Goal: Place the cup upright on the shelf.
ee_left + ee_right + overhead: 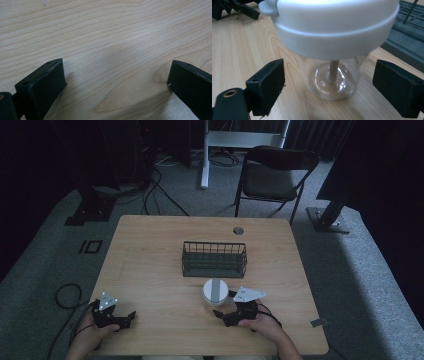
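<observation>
A clear jar with a white lid (215, 291) stands upright on the wooden table (150, 265), just in front of a dark wire basket (214, 259). In the right gripper view the jar (334, 75) is close up, with a thin stick inside it. My right gripper (223, 314) is open just in front of the jar, its jaws apart on either side of the glass without touching it (329, 82). My left gripper (127, 317) rests open near the table's front left, with bare wood between its jaws (117, 82).
A round grommet hole (238, 230) sits near the table's far edge. Beyond the table stand a folding chair (272, 175), a white desk leg (204, 155) and dark stands with cables on the carpet. The left gripper (234, 8) appears at the top left of the right gripper view.
</observation>
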`<action>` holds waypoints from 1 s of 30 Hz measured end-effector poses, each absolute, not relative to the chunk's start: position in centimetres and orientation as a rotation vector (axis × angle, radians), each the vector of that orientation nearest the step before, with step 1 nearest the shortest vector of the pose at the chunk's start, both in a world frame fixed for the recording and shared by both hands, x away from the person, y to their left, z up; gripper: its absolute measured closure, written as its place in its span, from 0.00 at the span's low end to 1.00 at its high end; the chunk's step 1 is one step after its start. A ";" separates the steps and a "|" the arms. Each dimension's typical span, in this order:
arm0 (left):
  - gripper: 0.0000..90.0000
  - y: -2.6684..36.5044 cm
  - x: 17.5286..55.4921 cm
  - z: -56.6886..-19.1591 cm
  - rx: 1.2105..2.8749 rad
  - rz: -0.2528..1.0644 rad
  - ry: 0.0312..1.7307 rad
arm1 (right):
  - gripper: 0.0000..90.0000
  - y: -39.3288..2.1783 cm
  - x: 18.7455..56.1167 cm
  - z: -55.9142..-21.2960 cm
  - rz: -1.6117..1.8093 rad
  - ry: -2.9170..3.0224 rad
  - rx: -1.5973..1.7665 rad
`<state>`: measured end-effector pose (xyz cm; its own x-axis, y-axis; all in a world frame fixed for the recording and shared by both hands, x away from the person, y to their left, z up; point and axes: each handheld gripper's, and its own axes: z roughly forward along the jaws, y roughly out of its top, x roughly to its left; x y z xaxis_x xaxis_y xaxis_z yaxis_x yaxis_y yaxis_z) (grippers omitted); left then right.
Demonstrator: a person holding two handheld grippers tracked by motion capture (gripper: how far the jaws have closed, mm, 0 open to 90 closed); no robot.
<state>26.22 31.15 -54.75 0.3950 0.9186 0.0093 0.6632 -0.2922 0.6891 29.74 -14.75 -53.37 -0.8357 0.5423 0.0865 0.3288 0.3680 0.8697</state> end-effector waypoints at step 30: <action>0.02 31.1 26.2 -54.7 2.054 0.550 1.347 | 0.15 -12.6 30.3 -53.4 1.515 2.307 0.835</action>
<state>26.22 31.15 -54.75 0.3951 0.9186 0.0099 0.6632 -0.2927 0.6889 30.30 -12.64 -53.44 -0.8022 0.5893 0.0954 0.3217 0.2921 0.9007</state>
